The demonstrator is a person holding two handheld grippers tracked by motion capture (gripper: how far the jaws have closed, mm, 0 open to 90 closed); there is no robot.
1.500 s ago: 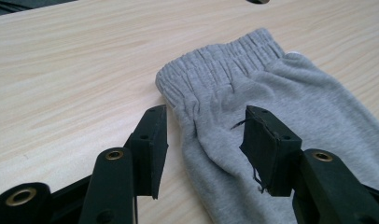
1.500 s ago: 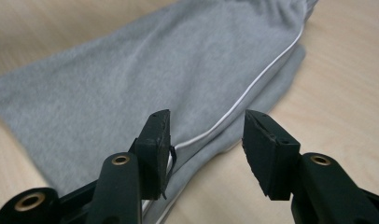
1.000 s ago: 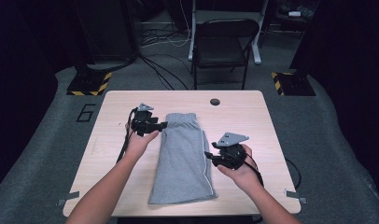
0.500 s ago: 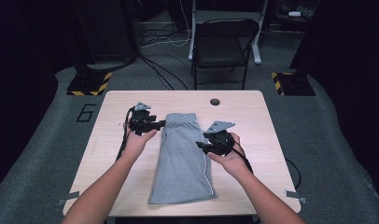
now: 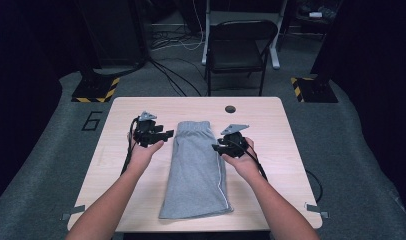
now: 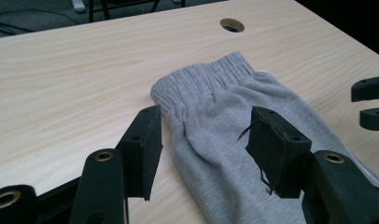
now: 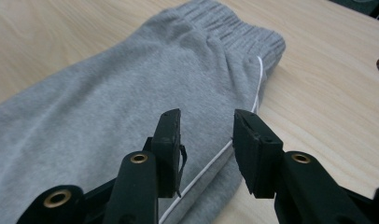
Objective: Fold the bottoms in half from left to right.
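Grey shorts (image 5: 196,170) lie folded lengthwise on the wooden table (image 5: 271,120), ribbed waistband (image 5: 193,125) at the far end. My left gripper (image 5: 167,134) is low at the shorts' left edge just below the waistband. Its jaws stand wide open, one on the bare wood and one over the cloth (image 6: 215,88), left gripper (image 6: 204,126). My right gripper (image 5: 217,148) is at the shorts' right edge. Its jaws have just been closing and stand partly open over the hem with white piping (image 7: 197,177), right gripper (image 7: 207,126). They do not pinch the cloth (image 7: 108,93).
A round cable hole (image 5: 230,108) sits in the table behind the waistband. A black chair (image 5: 238,50) stands beyond the far edge, with cables on the floor. Bare wood lies on both sides of the shorts. The right gripper's jaw tips (image 6: 369,102) show at the left gripper view's right edge.
My right gripper has moved left and away from me, onto the shorts' right edge nearer the waistband, and its jaws have narrowed. The left gripper has stayed in place.
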